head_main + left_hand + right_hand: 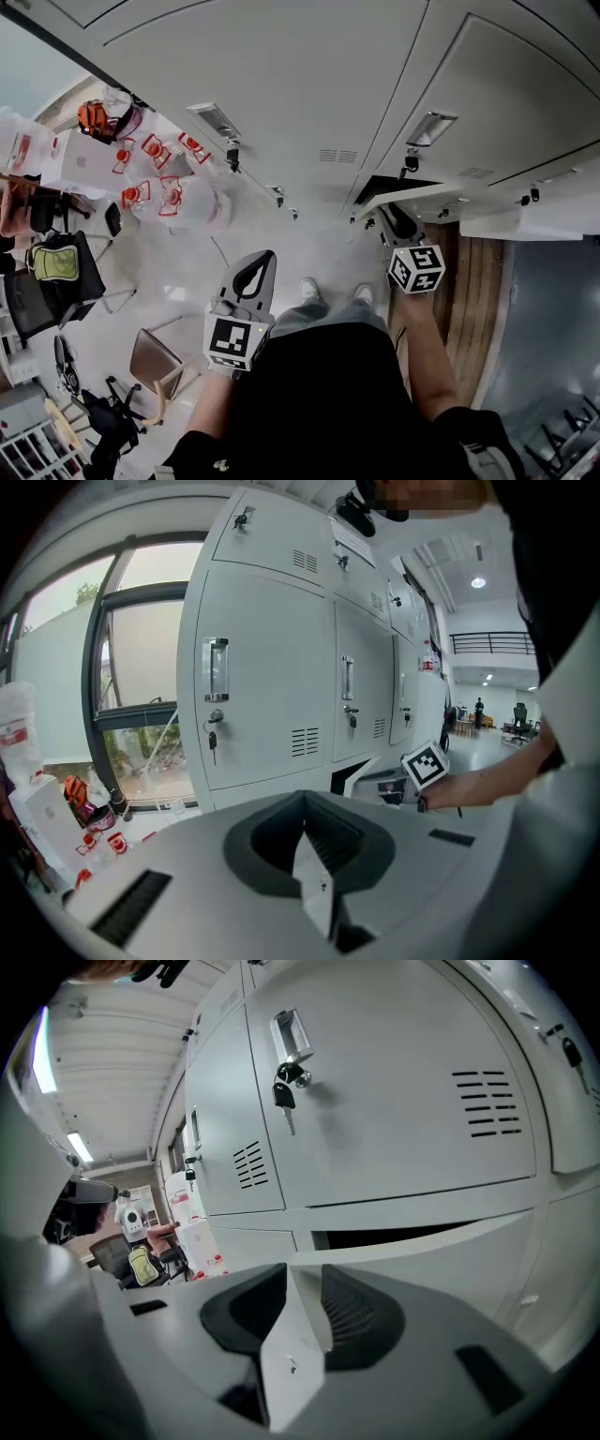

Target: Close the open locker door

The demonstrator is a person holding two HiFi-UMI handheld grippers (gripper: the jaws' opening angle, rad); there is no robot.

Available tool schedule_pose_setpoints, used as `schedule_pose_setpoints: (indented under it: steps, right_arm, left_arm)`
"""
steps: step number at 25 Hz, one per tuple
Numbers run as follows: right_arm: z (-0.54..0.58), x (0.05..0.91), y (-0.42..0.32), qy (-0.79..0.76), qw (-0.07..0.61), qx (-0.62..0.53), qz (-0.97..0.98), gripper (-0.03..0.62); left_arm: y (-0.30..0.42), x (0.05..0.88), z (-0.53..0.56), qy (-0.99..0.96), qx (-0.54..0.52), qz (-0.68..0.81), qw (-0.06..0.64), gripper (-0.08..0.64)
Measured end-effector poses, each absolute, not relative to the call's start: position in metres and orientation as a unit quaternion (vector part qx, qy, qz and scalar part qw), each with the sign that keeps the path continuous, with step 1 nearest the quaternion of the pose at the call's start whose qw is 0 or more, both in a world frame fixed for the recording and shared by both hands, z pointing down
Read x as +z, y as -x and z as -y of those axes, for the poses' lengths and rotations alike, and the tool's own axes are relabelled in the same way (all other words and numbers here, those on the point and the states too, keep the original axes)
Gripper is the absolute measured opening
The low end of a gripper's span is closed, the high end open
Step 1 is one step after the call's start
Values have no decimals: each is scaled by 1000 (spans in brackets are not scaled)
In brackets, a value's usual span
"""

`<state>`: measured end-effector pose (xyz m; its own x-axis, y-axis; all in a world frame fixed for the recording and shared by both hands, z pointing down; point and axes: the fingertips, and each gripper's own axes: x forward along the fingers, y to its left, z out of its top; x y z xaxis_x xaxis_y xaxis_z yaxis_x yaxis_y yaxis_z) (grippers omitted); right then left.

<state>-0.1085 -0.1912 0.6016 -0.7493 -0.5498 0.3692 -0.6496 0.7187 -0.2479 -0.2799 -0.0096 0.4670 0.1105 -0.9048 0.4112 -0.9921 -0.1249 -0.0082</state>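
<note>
Your locker door (412, 198) stands ajar in the bottom row, just ahead of the right hand-held gripper (397, 223), which is clenched on nothing, as is the left hand-held gripper (255, 272). It's likely thin, stiff, slick sheet metal that swings lightly, so push flat near its free edge

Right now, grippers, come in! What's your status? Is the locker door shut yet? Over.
Left gripper shut, empty, held back. Right gripper shut, empty, by the locker door. Door ajar, bottom row. Nothing seen blocking it.

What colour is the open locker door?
The open locker door is light grey; the right gripper view shows it best.
</note>
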Motion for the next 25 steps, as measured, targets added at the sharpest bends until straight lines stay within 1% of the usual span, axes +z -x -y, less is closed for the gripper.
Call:
schedule_pose_setpoints:
  steps: [13,19,25]
  right_arm:
    - [239,613,135,-294,153,163,929,124]
    - [241,621,137,-288,164,165,929,111]
    - [238,614,131,-300,155,186,923,112]
  left_arm:
    - [282,472,-14,-656,154,723,156,21]
    - [282,473,-20,-646,153,731,158,21]
    - [283,472,-15,-660,152,719,155,21]
